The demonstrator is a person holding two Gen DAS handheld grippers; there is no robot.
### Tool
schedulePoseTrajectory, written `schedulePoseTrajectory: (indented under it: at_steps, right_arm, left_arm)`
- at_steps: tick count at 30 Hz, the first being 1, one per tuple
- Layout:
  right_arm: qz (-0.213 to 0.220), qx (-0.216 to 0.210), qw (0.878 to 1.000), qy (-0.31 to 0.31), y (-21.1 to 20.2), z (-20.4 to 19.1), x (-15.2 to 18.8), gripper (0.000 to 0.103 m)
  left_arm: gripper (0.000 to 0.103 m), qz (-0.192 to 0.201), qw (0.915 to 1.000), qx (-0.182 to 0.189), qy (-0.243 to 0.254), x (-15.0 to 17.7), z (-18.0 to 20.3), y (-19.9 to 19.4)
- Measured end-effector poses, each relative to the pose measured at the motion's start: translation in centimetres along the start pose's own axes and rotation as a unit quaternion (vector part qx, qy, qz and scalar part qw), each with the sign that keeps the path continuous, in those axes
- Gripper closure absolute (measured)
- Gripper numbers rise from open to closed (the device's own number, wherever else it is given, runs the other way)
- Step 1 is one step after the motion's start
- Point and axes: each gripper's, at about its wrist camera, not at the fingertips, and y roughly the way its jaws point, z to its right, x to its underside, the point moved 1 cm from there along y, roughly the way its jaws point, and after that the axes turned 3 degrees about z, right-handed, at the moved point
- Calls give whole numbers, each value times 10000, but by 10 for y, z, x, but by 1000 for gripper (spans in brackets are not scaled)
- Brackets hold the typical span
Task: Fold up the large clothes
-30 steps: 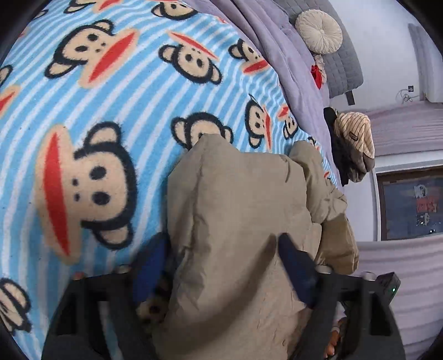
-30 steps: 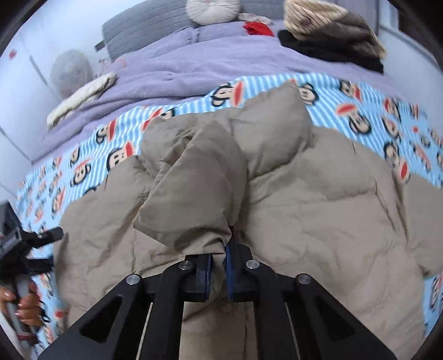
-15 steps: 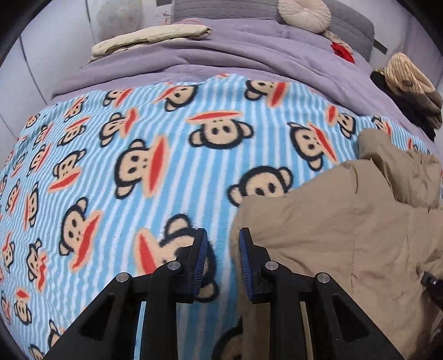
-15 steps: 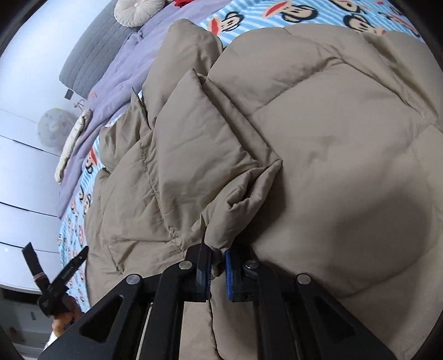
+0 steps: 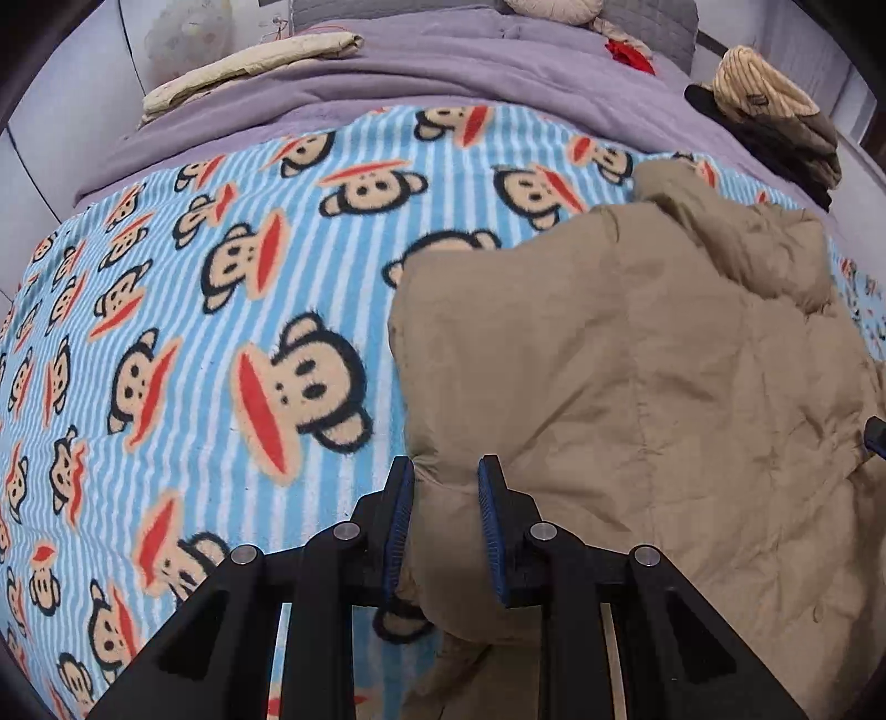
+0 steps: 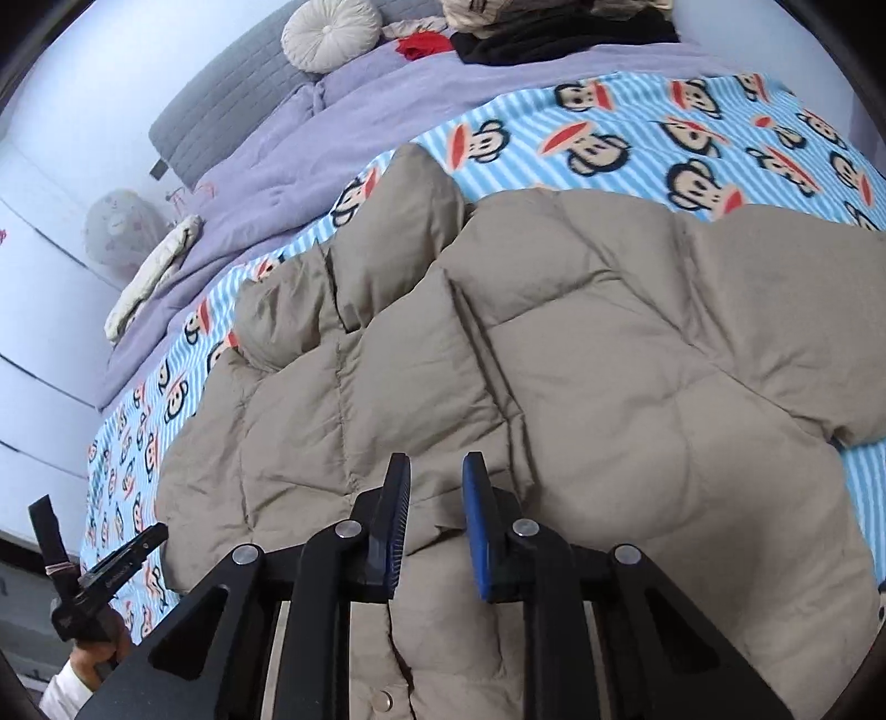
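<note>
A large tan puffer jacket (image 6: 581, 387) lies spread on a blue striped monkey-print blanket (image 5: 221, 343). In the left wrist view the jacket (image 5: 637, 387) fills the right half. My left gripper (image 5: 446, 476) is partly open, its jaws astride the jacket's left edge without pinching it. My right gripper (image 6: 436, 471) is open and empty just above the jacket's middle, over a sleeve (image 6: 398, 343) folded across the body. The left gripper also shows at the lower left of the right wrist view (image 6: 111, 559).
A purple duvet (image 5: 443, 72) covers the bed's far end, with a round cream cushion (image 6: 332, 33), a red item (image 6: 421, 47), a folded cream cloth (image 5: 249, 66) and a pile of dark and striped clothes (image 5: 775, 116). A white wall is at left.
My right gripper let go of the sleeve, which now lies folded across the jacket, and opened. My left gripper moved to the jacket's left edge, now with its jaws a little wider around that edge.
</note>
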Motion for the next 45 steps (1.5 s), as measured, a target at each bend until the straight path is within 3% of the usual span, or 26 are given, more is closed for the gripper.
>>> schedulePoseTrajectory:
  at_steps: [3,8,12,14,24,25,26,27,30,34,37,39,45]
  right_arm:
    - [-499,426,9978,36,30,15,14,92]
    - [-523,421,9972,336,16,35,26,92]
    - [-492,290,9969,544,-7,51,29,92]
    - [-469,225,9965,647,-20,57,33,88]
    - [-475,-60,9916,1198,-64,88,63,87]
    - [-445,-74,9908,1274,-68,93,64,87]
    - [-414,-104,9896,1372,-72,99,65,85]
    - [-388,-119,9884,1463,-78,108,66,79]
    - [-292,-95,9858,1654,-91,130,67,60]
    - [-124,-81,9826,1852,-107,164,64,57]
    - [90,-34,9765,2152,-120,198,60,41]
    - [311,-37,9691,2445,-131,226,56,23]
    - [813,-58,9460,3137,-151,309,42,11]
  left_arm:
    - [77,-31,9999,-92,-96,4,-1,8]
    - [77,-103,9997,-197,-108,3,-2,-3]
    - [77,-38,10000,-63,-58,3,5,-30]
    - [77,-21,10000,8,8,6,15,-45]
    - [77,-47,9984,518,234,26,98,-100]
    - [63,-22,9980,570,277,28,108,-105]
    - [43,1,9977,603,308,31,116,-110]
    - [0,58,9976,605,321,33,125,-114]
    - [1,168,9956,764,516,37,153,-124]
    - [1,-42,9946,758,712,41,192,-118]
    - [1,-73,9945,830,634,40,214,-115]
    - [1,-143,9945,865,564,41,229,-111]
    - [1,-410,9939,869,542,47,266,-100]
